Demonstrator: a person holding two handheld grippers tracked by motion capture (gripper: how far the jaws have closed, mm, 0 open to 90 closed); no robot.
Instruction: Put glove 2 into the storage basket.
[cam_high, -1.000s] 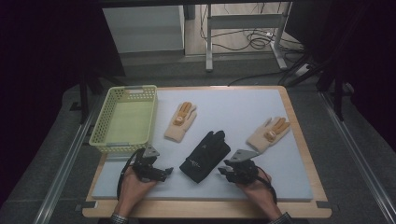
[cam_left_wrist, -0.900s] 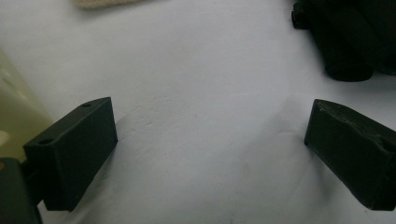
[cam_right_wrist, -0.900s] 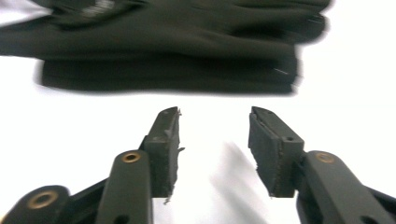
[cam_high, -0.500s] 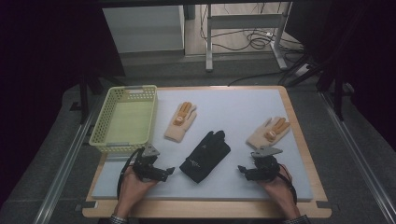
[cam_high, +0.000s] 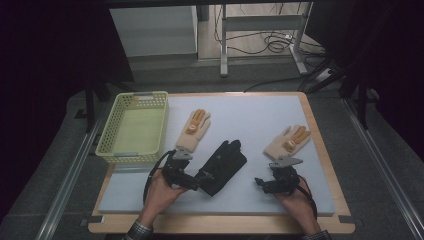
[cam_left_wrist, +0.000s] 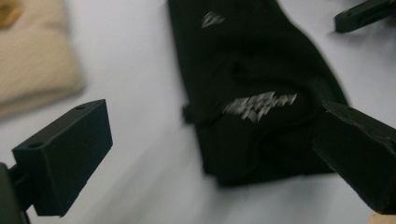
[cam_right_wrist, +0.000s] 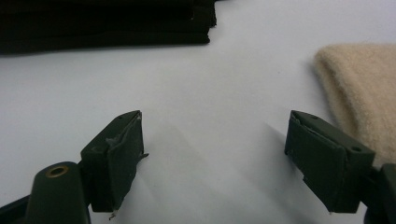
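Since 1 second ago: right gripper (cam_high: 261, 182) has drawn away from the black glove (cam_high: 223, 164) toward the desk's (cam_high: 260, 110) right side, and its fingers (cam_right_wrist: 114, 156) have just been opening; they now stand wide apart over bare white surface, nothing between them. Left gripper (cam_high: 202, 180) has advanced to the glove's cuff; its fingers (cam_left_wrist: 65, 156) are spread, the cuff lying between them, not pressed.

Item 1: black glove, soft dark fabric, flat, a small pale patterned patch on it, lying mid-desk between both grippers.
Item 2: 2 beige gloves (cam_high: 193, 131) (cam_high: 288, 142), fuzzy knit, orange fingertips, lying flat.
Item 3: basket (cam_high: 107, 150), pale yellow-green latticed plastic, rectangular, at far left.
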